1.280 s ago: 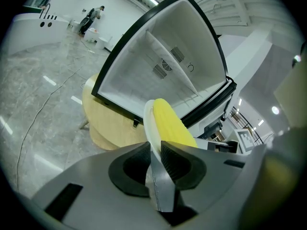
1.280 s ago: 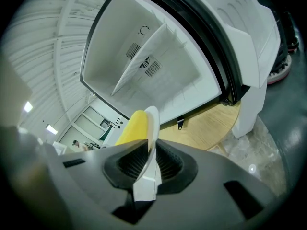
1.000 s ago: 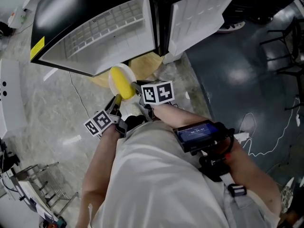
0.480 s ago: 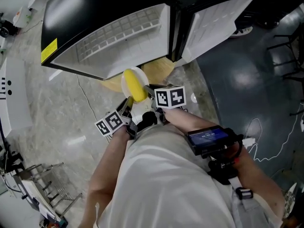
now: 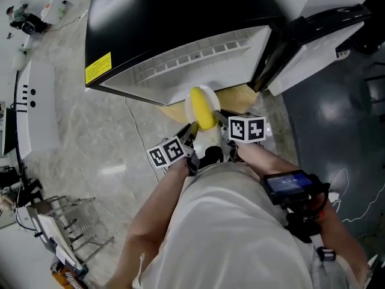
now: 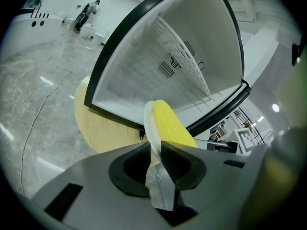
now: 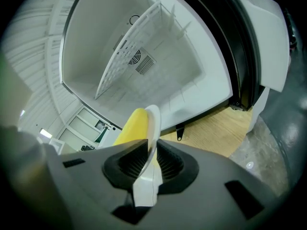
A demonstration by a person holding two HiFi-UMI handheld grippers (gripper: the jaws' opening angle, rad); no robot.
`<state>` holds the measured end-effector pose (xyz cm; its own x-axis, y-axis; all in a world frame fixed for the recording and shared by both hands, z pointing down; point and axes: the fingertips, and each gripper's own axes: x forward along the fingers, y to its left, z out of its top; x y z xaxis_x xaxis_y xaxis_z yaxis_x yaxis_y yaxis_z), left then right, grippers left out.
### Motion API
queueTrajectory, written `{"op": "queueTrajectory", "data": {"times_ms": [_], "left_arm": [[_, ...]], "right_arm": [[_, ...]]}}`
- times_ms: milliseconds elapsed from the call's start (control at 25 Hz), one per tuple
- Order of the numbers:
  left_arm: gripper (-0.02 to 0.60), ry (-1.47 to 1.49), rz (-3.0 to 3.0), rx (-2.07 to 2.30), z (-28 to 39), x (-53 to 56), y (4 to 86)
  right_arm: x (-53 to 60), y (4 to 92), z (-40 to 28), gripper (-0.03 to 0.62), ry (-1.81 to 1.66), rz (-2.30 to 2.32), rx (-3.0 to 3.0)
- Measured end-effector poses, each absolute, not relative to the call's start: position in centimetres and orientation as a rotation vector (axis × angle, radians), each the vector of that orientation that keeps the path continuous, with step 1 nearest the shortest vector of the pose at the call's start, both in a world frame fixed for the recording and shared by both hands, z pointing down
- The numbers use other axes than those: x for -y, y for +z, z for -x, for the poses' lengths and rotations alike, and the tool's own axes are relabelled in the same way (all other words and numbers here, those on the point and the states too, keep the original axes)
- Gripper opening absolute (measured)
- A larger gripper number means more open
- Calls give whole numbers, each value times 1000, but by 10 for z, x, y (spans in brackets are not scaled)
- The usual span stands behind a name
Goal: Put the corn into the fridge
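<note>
Corn lay on a white plate. The left tongs clenched its rim at 7 o'clock and the right tongs at 5. At 12 o'clock stood the open fridge, with a wire shelf inside, its door at 2 o'clock and a round wooden board beneath.

**Colour and Pattern Findings**

Corn: plain yellow. Plate: white. Fridge: black shell, white ribbed lining, with a yellow label at 10 o'clock. Left gripper and right gripper: grey bodies, black ridged pads, cubes bearing black-and-white square markers. Floor: pale grey marbling at 9 o'clock, dark glossy grey at 3 o'clock. Board: tan wood grain.
</note>
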<state>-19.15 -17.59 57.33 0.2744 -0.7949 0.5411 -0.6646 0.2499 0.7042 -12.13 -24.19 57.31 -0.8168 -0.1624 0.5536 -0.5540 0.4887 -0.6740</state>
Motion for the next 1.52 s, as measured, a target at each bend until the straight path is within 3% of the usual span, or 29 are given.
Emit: {"op": "queueTrajectory", "data": {"times_ms": [1520], "left_arm": [[71,-27,-1495,1462,223,252,608]], "right_arm": [[311,608,145,51,1323,-781,2342]]}}
